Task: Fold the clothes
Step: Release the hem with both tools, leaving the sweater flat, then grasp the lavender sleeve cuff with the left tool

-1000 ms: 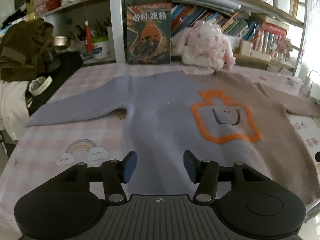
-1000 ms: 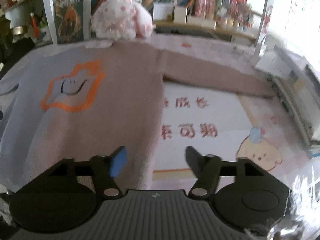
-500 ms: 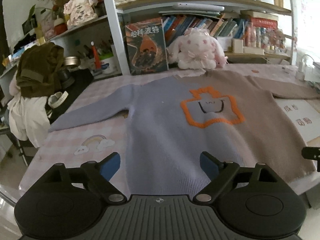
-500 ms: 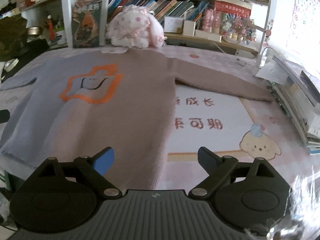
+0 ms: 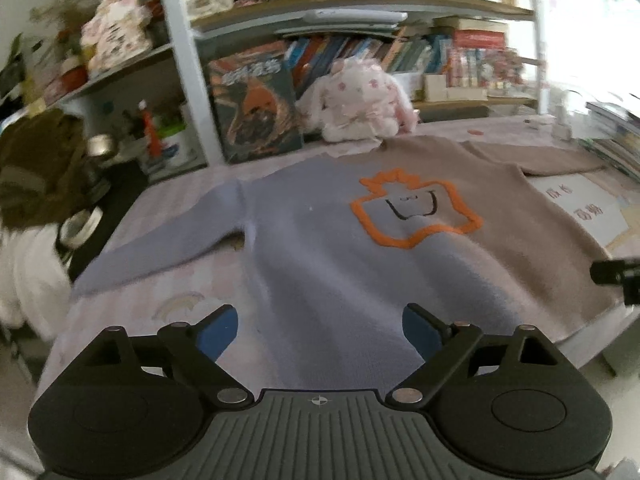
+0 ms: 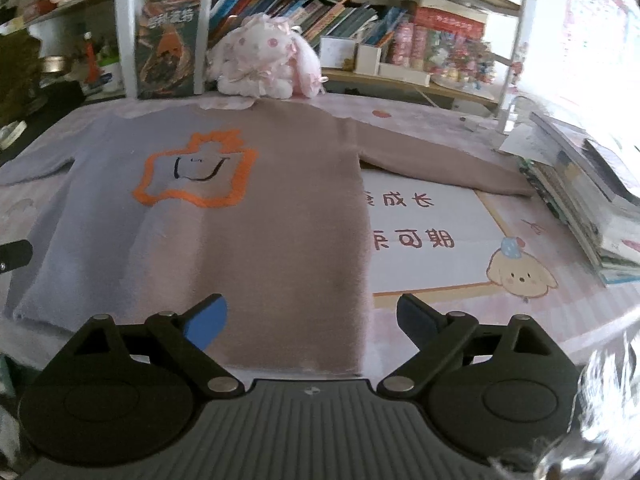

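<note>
The sweater (image 6: 256, 216) is split in two colours, pale lavender-blue on one half and dusty taupe-brown on the other, with an orange jagged outline (image 6: 196, 172) at the chest framing a small black line drawing. The table cover (image 6: 520, 300) is pale pink check, printed with a cream puppy wearing a blue hat (image 6: 520, 272) and reddish-brown characters on a white panel. The plush rabbit (image 6: 264, 64) is white with pink spots. The gripper finger pads (image 6: 206, 320) are blue on black arms

Black claw (image 5: 320, 332) (blue finger pads (image 5: 218, 330)).
</note>
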